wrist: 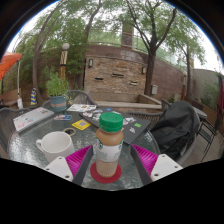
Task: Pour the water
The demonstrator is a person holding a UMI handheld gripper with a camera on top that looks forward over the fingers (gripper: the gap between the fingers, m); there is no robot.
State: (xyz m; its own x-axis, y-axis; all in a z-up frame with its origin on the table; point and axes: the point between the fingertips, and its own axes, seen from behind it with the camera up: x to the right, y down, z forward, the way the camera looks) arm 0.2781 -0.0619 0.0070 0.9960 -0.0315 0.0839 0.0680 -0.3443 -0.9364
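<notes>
A bottle [109,146] with a green cap [111,121], a white label and tan contents stands upright on a red coaster [104,175] on the glass table [35,150]. My gripper [112,158] is open. The bottle stands between its magenta pads [79,160], with a small gap at each side. A white mug [55,143] stands on the table to the left of the left finger, its handle turned toward the bottle.
A grey flat case [32,118] lies at the table's far left. Books and cards [82,124] lie beyond the bottle. A dark chair with black cloth [178,128] stands at the right. A stone fireplace [115,75] and trees stand behind.
</notes>
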